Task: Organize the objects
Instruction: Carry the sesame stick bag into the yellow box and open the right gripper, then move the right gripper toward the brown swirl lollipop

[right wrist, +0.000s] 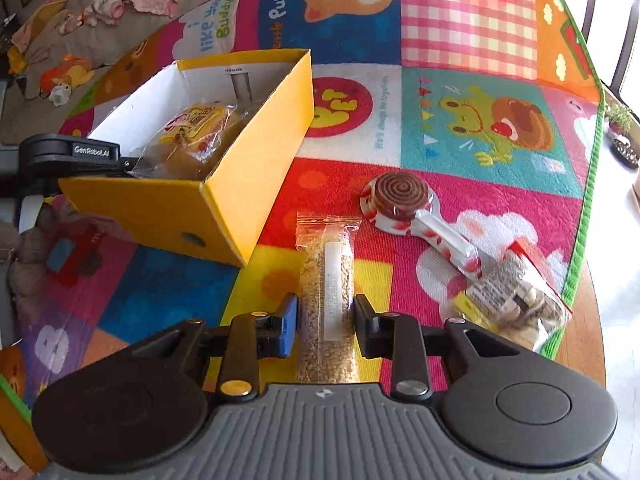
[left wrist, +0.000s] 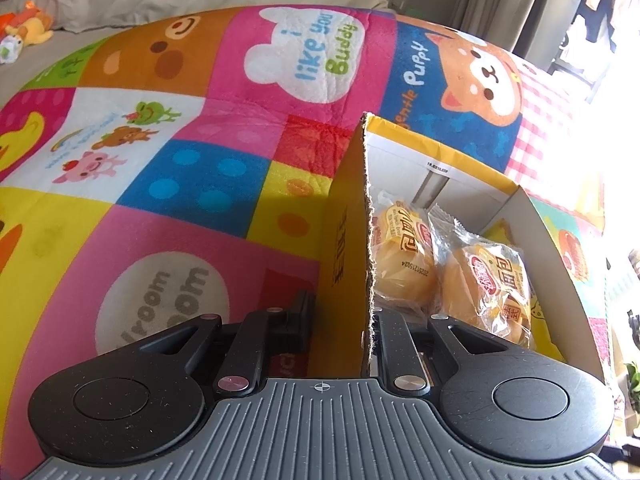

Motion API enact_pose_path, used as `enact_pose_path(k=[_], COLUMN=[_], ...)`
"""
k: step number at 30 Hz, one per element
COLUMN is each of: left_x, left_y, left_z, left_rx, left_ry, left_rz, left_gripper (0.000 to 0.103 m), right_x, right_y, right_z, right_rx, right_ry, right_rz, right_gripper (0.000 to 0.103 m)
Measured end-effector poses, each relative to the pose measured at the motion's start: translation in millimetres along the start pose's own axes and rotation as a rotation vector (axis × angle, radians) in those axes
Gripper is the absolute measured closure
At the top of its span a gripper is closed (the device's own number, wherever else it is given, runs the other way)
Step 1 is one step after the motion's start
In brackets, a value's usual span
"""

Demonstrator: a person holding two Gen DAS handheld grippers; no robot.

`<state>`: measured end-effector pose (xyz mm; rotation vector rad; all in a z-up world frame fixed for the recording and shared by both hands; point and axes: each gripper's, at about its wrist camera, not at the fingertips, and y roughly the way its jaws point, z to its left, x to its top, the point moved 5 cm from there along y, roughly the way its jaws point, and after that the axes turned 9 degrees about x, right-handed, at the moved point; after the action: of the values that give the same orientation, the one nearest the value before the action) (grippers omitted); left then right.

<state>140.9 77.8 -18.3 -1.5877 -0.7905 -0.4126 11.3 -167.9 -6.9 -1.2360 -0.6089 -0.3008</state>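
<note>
The bag of grains (right wrist: pixel 327 280) lies on the mat just beside the yellow box (right wrist: pixel 256 152). It looks soft and light, so pinch its middle. The right gripper (right wrist: pixel 326 320) has its jaws open around it. The left gripper (left wrist: pixel 340 320) pinches the box wall.

A bright cartoon play mat (right wrist: pixel 460 32) covers the wooden table (right wrist: pixel 588 320), and on it lie a yellow box (right wrist: pixel 224 208), a bag of grain (right wrist: pixel 328 280), a spiral lollipop (right wrist: pixel 400 194) and a snack packet (right wrist: pixel 508 304).
</note>
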Motion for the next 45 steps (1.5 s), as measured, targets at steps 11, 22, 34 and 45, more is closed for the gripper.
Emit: enact_pose_path(k=[11,22,34,45], left_x=[1.0,1.2,0.0,0.1], left_y=[-0.8,-1.6,-2.8,-3.9], left_z=[-2.3,-3.0,-3.3,-3.9], left_rx=[0.005,0.014,0.009,0.018], left_ry=[0.031,0.034,0.042,0.055], left_rz=[-0.006,-0.027,-0.042,-0.052], left_gripper=[0.085,0.085,0.085,0.085], right_x=[-14.4,45.9,104.5,91.5], right_y=[-82.5,-84.5,-22.5,-26.1], right_z=[64.9,100.4,81.8,60.6], right_rx=[0.125,0.204,0.216,0.183], right_ry=[-0.103,-0.112,0.019,0.037], right_rz=[-0.099,-0.291,-0.344,-0.386], right_gripper=[0.075,0.075,0.075,0.048])
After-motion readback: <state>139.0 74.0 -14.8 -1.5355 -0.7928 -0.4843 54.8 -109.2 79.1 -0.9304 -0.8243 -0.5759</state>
